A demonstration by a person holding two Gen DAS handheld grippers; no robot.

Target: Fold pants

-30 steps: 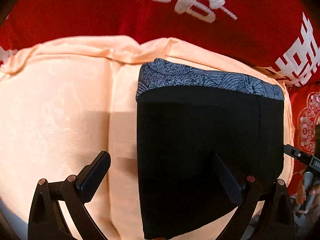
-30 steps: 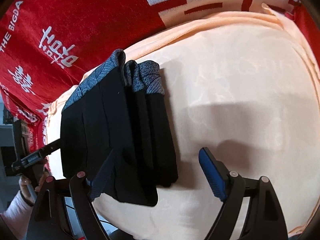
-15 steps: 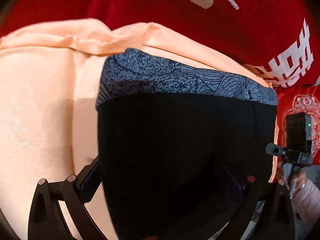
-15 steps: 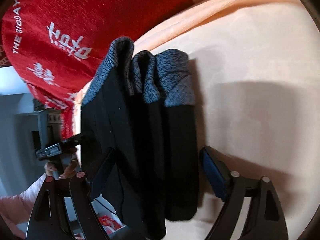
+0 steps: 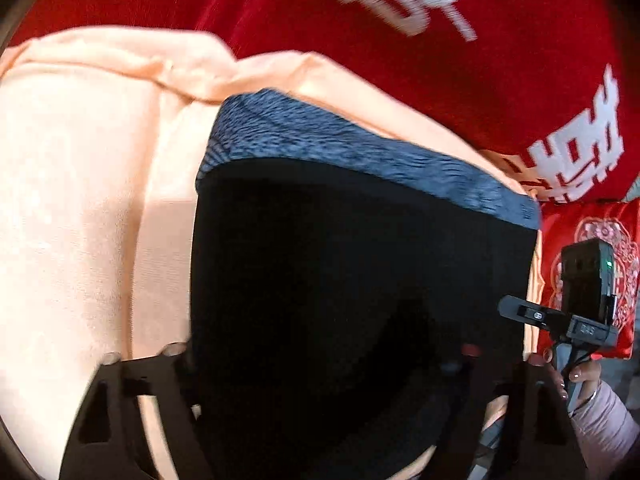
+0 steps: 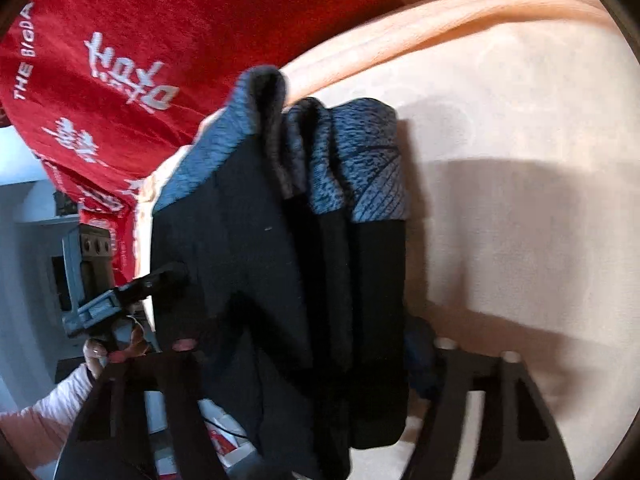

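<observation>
Right claw (image 6: 304,356) has just been closing around folded black pants (image 6: 280,280).

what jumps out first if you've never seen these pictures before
The black pants, folded into a thick stack with a grey-blue patterned waistband, fill the middle of both views, lying on a peach sheet. Behind them a bright red cloth with white lettering runs across the top. The left gripper and right gripper straddle the stack's near end, their jaws having just been closing around it.

Left wrist view looked steeply down, very near, onto the folded pants (image 5: 352,300) on the peach sheet (image 5: 80,220). Right wrist view faced the same pants from their right side, equally close, red blanket (image 6: 192,28) beyond.
</observation>
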